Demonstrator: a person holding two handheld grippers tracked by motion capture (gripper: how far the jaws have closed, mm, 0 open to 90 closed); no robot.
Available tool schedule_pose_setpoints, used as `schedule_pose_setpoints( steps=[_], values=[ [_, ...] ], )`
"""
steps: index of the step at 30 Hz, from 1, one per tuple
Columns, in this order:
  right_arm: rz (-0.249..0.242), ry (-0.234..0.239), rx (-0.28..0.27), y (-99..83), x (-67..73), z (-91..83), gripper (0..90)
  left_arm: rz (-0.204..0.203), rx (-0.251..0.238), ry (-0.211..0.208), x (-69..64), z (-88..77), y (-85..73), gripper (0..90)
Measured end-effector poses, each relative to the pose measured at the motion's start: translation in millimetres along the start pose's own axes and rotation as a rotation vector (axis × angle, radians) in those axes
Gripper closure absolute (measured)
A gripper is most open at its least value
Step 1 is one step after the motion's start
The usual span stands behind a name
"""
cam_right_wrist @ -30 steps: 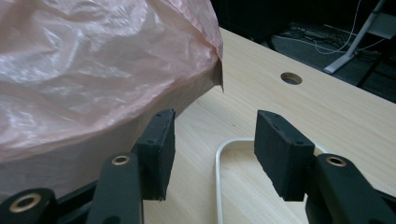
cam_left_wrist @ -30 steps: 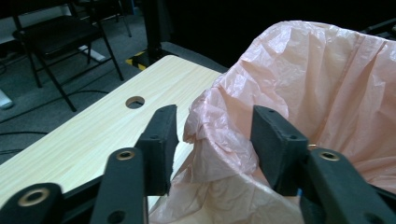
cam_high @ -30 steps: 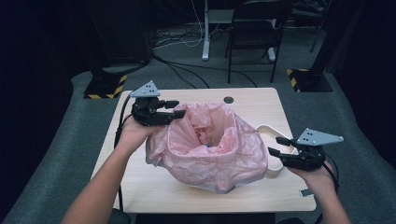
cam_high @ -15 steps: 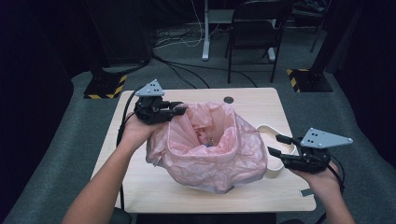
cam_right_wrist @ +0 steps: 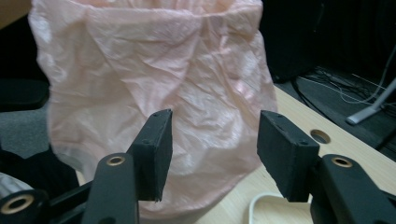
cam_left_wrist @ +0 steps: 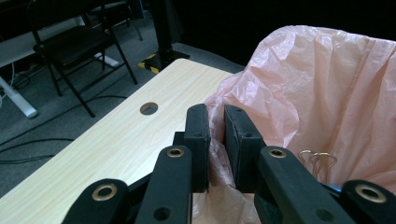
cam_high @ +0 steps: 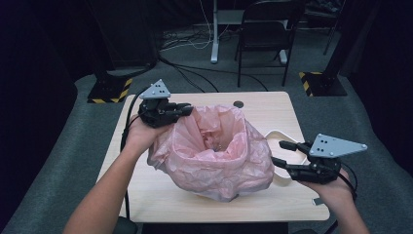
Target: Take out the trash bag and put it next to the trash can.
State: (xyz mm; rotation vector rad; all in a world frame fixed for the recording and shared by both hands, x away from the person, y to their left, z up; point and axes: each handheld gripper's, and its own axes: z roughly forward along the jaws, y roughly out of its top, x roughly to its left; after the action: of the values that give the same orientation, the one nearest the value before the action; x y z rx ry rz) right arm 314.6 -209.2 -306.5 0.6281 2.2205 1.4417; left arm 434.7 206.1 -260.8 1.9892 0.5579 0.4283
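Note:
A crumpled pink plastic bag [cam_high: 219, 161] stands open on the wooden table [cam_high: 263, 105]. My left gripper [cam_high: 187, 109] is at its far-left rim, and its jaws have just been closing. In the left gripper view the gripper [cam_left_wrist: 215, 121] has a fold of the bag [cam_left_wrist: 327, 93] pinched between its pads. Metal binder clips [cam_left_wrist: 317, 161] lie inside the bag. My right gripper [cam_high: 279, 152] hovers open beside the bag's right side. In the right gripper view, the gripper [cam_right_wrist: 215, 135] faces the bag's wall [cam_right_wrist: 154, 60] with nothing between its pads.
A white dish [cam_high: 277, 136] lies on the table under the right gripper, partly behind the bag. A round cable hole [cam_high: 238, 104] sits near the table's far edge. Beyond the table a black chair [cam_high: 265, 34] and cables stand on the grey floor.
The left jaws have narrowed onto the bag's rim. The right gripper has lifted slightly beside the bag, still open.

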Motion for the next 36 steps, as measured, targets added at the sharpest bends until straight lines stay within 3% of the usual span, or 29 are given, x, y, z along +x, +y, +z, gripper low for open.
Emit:
schedule_pose_setpoints(
  steps=[14, 28, 32, 36],
  values=[
    [-0.006, 0.106, -0.020, 6.9, 15.4, 17.3, 39.6, 0.012, -0.010, 0.010, -1.2, -5.7, 1.4, 82.4],
    [-0.038, 0.166, -0.001, 15.6, 28.7, 46.7, 39.6, 0.018, -0.016, 0.013, -2.2, -11.1, 0.0, 82.7],
    [-0.045, 0.174, 0.001, 17.0, 30.1, 50.4, 44.0, 0.021, -0.018, 0.017, -2.8, -13.3, -0.8, 82.9],
    [-0.065, 0.194, -0.008, 18.4, 31.4, 48.4, 56.3, 0.020, -0.018, 0.016, -1.9, -14.7, -1.1, 83.1]
  ],
)
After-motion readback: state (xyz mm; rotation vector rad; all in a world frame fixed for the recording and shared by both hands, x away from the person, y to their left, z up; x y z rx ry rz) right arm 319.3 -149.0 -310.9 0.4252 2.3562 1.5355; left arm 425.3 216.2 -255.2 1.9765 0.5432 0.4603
